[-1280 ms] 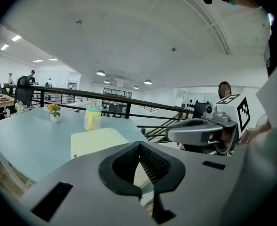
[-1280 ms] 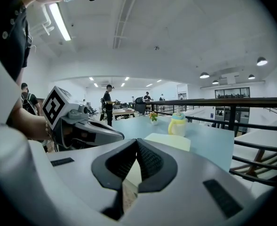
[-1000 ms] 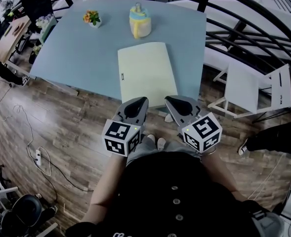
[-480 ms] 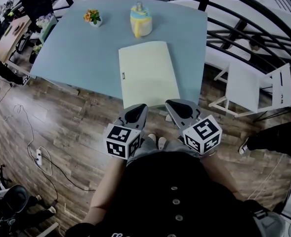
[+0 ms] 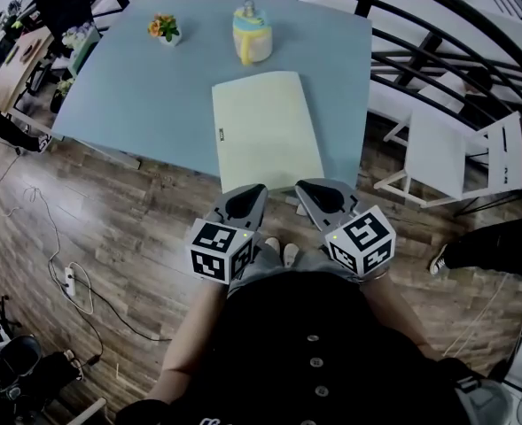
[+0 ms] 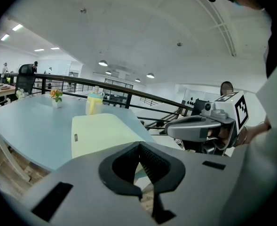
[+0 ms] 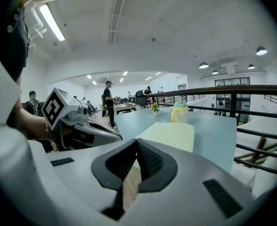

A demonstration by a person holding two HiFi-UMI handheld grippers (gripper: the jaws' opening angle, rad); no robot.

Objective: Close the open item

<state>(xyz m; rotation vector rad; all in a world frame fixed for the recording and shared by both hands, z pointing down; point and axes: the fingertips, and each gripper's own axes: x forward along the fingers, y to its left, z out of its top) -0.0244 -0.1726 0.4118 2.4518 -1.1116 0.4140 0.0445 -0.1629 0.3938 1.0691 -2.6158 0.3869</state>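
Note:
A pale yellow folder (image 5: 265, 131) lies flat on the blue table (image 5: 145, 96), its near end reaching the table's front edge; its cover looks shut and a small dark tag sits on its left side. My left gripper (image 5: 257, 186) hovers just short of that near end, shut with nothing between the jaws. My right gripper (image 5: 302, 185) hangs beside it, also shut and empty. The folder (image 6: 100, 132) shows beyond the left gripper (image 6: 139, 146) in the left gripper view. In the right gripper view the folder (image 7: 172, 134) lies ahead of the right gripper (image 7: 137, 143).
A yellow and blue toddler bottle (image 5: 252, 37) and a small flower pot (image 5: 165, 30) stand at the table's far side. A black railing (image 5: 438, 42) curves along the right, with a white chair (image 5: 447, 159) below it. Wood floor and cables lie to the left.

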